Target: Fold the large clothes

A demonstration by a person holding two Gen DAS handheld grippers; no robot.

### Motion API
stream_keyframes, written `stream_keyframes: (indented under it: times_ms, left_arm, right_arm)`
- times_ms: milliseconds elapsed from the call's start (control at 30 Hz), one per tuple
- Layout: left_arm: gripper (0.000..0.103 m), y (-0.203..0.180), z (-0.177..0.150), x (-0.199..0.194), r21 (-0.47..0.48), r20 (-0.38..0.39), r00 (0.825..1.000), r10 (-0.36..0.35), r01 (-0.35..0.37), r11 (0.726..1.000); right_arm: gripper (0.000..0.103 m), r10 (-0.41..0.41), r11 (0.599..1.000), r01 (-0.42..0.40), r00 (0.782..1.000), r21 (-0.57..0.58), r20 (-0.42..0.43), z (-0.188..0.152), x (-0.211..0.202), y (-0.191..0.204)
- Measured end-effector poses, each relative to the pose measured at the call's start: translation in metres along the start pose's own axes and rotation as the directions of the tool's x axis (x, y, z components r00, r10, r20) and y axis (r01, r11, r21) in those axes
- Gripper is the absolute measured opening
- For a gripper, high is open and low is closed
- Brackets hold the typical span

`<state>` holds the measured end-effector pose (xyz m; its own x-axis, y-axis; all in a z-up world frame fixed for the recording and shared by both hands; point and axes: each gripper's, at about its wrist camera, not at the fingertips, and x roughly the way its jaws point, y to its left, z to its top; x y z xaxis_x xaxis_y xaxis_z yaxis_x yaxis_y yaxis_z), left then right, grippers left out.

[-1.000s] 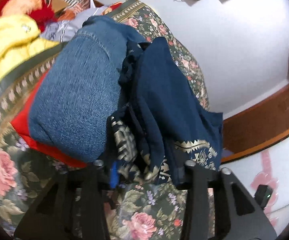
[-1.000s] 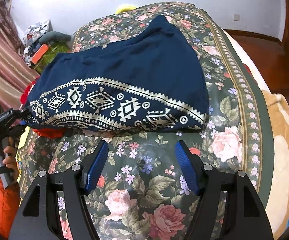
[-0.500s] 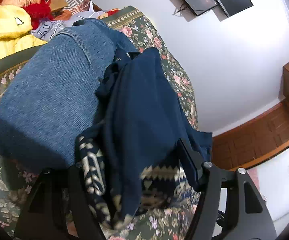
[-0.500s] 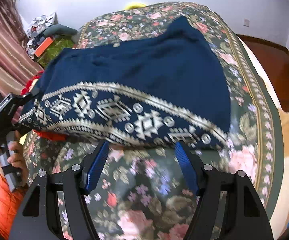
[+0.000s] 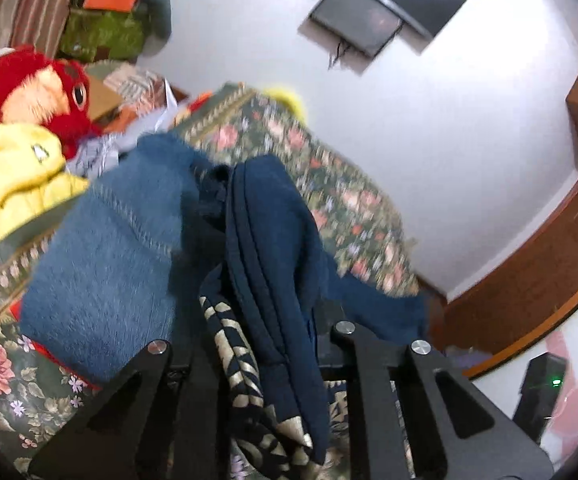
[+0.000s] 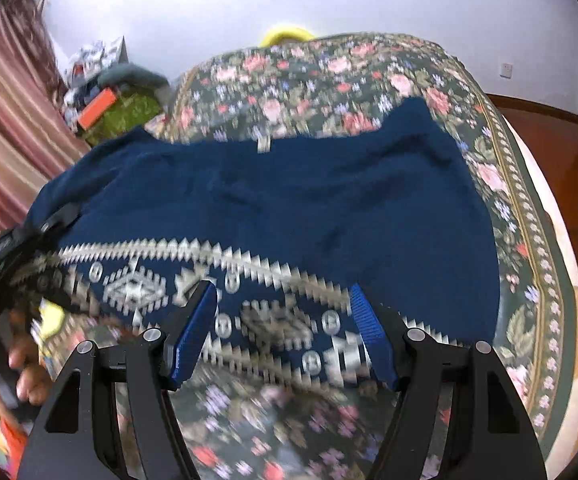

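Observation:
A navy garment (image 6: 289,208) with a white patterned hem band lies spread over the floral bed cover (image 6: 329,72). My left gripper (image 5: 257,344) is shut on the garment's (image 5: 265,240) bunched hem corner and holds it lifted; its fingertips are hidden by the cloth. It also shows at the left of the right wrist view (image 6: 17,244), gripping the hem's left end. My right gripper (image 6: 281,328) is open and empty, its blue pads just over the patterned hem band.
Folded blue jeans (image 5: 105,264) lie on a red cloth left of the garment. A yellow garment (image 5: 5,176) and a red plush toy (image 5: 41,88) sit beyond. Clutter (image 6: 113,96) and a curtain (image 6: 5,120) are at the bed's far left. A wooden floor (image 6: 545,136) lies right.
My left gripper has lifted the hem corner higher and tilted up. My right gripper has moved forward, from short of the hem to over the patterned band.

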<state>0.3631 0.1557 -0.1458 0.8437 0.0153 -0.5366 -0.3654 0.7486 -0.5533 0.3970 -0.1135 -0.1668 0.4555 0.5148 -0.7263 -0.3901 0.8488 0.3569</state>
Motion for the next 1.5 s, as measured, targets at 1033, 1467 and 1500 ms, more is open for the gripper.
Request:
stream_keyframes:
  times_ms: [1033, 1467, 1500]
  left_arm:
    - [0.013, -0.19, -0.155, 0.089, 0.628, -0.412, 0.911, -0.005, 0.288, 0.723]
    - [0.046, -0.189, -0.193, 0.084, 0.671, -0.541, 0.839, 0.053, 0.393, 0.629]
    - [0.047, -0.191, -0.193, 0.078, 0.677, -0.541, 0.839, 0.057, 0.394, 0.622]
  right_arm:
    - [0.071, -0.17, 0.984, 0.175, 0.979, 0.037, -0.112, -0.049, -0.039, -0.095]
    - [0.071, -0.206, 0.977, 0.21, 0.973, 0.028, -0.103, -0.069, -0.071, -0.106]
    - [0.071, -0.206, 0.978, 0.208, 0.975, 0.023, -0.089, -0.068, -0.075, -0.106]
